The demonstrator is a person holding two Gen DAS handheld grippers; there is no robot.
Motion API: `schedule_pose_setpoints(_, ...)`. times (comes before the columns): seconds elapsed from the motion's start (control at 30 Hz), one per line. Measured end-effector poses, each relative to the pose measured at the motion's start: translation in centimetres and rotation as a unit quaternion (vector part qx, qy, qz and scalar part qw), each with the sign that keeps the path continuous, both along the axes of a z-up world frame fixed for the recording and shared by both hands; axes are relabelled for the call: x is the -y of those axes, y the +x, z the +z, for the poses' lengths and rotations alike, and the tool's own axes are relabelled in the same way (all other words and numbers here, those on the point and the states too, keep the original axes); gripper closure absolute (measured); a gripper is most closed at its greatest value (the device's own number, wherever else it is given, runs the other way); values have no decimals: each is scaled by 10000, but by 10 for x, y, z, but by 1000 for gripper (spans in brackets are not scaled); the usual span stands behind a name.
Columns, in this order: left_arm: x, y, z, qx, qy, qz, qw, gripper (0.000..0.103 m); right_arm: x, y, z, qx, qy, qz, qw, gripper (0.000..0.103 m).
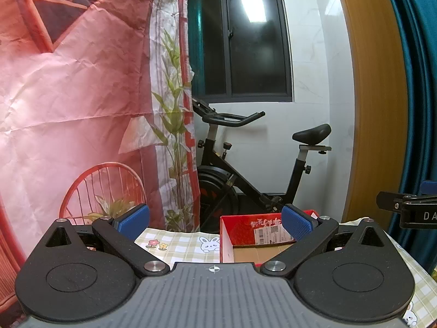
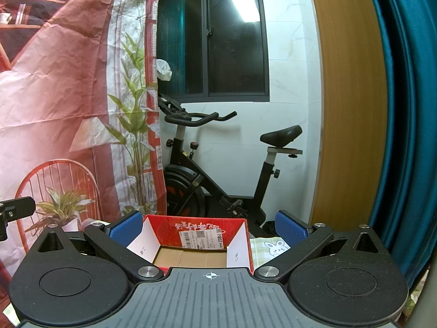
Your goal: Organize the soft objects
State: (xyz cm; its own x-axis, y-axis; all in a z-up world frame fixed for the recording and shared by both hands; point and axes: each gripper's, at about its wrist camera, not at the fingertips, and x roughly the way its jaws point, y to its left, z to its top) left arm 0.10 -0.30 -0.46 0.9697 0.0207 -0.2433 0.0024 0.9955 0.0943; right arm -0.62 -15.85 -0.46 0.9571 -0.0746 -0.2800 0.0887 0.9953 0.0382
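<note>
An open red cardboard box (image 1: pixel 254 232) with a white label and a bare brown bottom stands on a checked tablecloth (image 1: pixel 180 243) with rabbit prints. It shows straight ahead in the right wrist view (image 2: pixel 199 237). My left gripper (image 1: pixel 215 222) is open and empty, held level above the cloth, with the box ahead and to the right. My right gripper (image 2: pixel 209 227) is open and empty, its blue pads (image 2: pixel 291 229) on either side of the box, in front of it. No soft object is in view.
A black exercise bike (image 1: pixel 245 169) stands behind the table under a dark window (image 1: pixel 245 35). A pink printed backdrop (image 1: pixel 76 95) hangs at the left. A wooden panel (image 2: pixel 347 95) and a teal curtain (image 2: pixel 404 109) are at the right. The other gripper's body (image 1: pixel 407 210) shows at the right edge.
</note>
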Motion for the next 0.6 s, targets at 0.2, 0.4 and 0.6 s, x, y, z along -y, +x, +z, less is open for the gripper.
schedule_pose_setpoints(0.2,0,0,0,-1,1,1,10000,0,0,0,0,2,2,1,10000,0)
schedule_pose_setpoints(0.4,1,0,-1,-5,-5,7,10000,0,0,0,0,0,1,1,10000,0)
schedule_pose_setpoints(0.6,1,1,0,-10,-9,10,10000,0,0,0,0,0,-2,2,10000,0)
